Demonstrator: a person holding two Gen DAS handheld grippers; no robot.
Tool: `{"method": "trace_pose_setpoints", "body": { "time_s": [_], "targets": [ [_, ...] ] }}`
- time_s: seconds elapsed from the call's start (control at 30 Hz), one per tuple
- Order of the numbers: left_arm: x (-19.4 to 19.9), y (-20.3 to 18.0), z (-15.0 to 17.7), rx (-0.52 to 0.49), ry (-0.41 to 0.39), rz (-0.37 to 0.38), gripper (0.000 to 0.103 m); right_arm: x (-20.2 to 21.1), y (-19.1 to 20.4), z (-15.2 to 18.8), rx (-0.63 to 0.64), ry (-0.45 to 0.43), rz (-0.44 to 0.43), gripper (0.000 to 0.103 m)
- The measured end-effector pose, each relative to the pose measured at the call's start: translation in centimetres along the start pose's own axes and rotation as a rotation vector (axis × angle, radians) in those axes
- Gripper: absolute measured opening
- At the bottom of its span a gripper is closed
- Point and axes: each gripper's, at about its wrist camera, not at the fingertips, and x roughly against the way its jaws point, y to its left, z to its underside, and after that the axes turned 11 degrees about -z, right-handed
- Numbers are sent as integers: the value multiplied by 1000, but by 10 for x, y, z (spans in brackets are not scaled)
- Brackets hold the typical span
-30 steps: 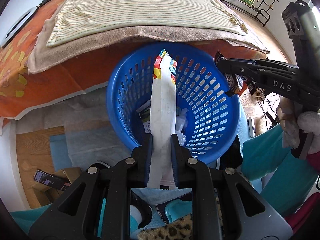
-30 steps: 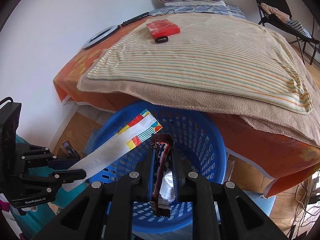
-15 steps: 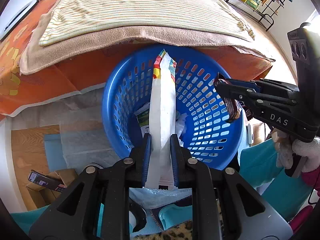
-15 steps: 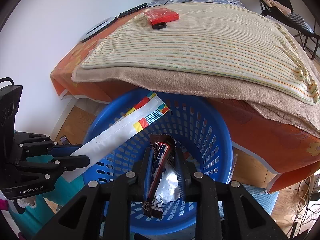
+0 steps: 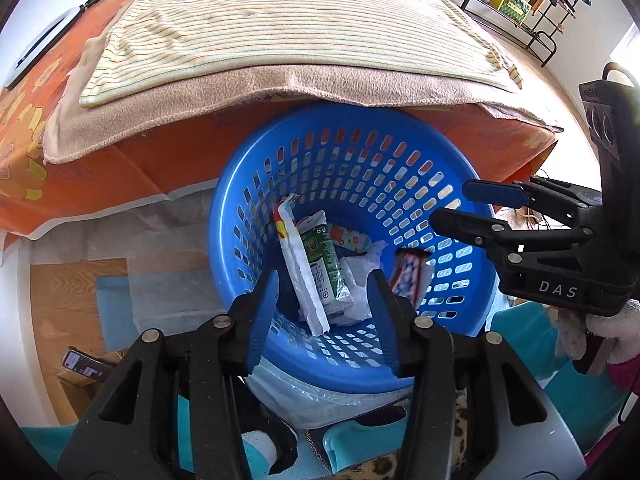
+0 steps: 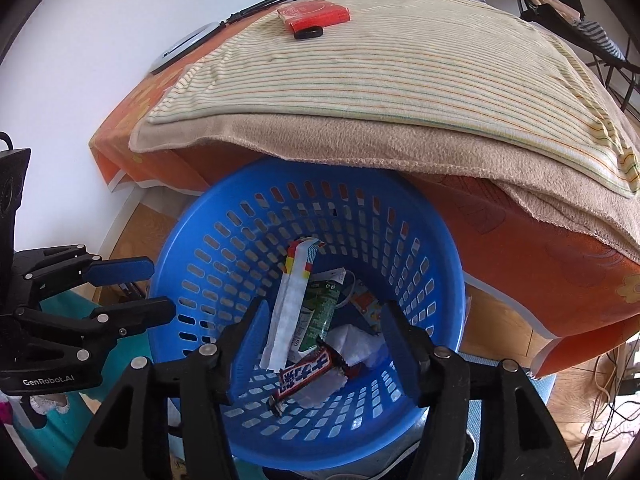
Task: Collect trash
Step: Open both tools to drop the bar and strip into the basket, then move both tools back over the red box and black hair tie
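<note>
While above basket (image 5: 472, 320), left gripper (image 5: 324, 300) agape; right gripper (image 6: 324, 336) agape

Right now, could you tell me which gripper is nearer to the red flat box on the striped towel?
Neither clearly. The left gripper and right gripper both hang open over the blue perforated plastic basket, well short of the red flat box.

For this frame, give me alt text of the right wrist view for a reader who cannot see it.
Open right gripper above a blue basket of trash: a long white wrapper, a green carton, a candy bar wrapper. The left gripper, also open, is at left; a towel-covered bed lies behind.
</note>
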Motion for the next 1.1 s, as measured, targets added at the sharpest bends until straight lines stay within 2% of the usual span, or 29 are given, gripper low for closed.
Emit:
{"method": "trace_pose_setpoints", "body": {
  "time_s": [0.1, 0.2, 0.5, 0.83, 1.1],
  "targets": [
    [-1, 0, 0, 2, 2, -5, 55, -2, -1, 1, -7, 6, 14, 78],
    [-2, 1, 0, 0, -2, -16, 62, -2, -2, 1, -10, 9, 26, 84],
    [-3, 8, -2, 34, 1, -45, 77, -2, 1, -1, 2, 13, 75, 95],
    [3, 14, -8, 71, -13, -43, 77, 0, 4, -6, 19, 13, 147, 99],
    [18, 22, -32, 102, -57, -34, 77, 7, 4, -10, 11, 1, 132, 99]
  ]
}}
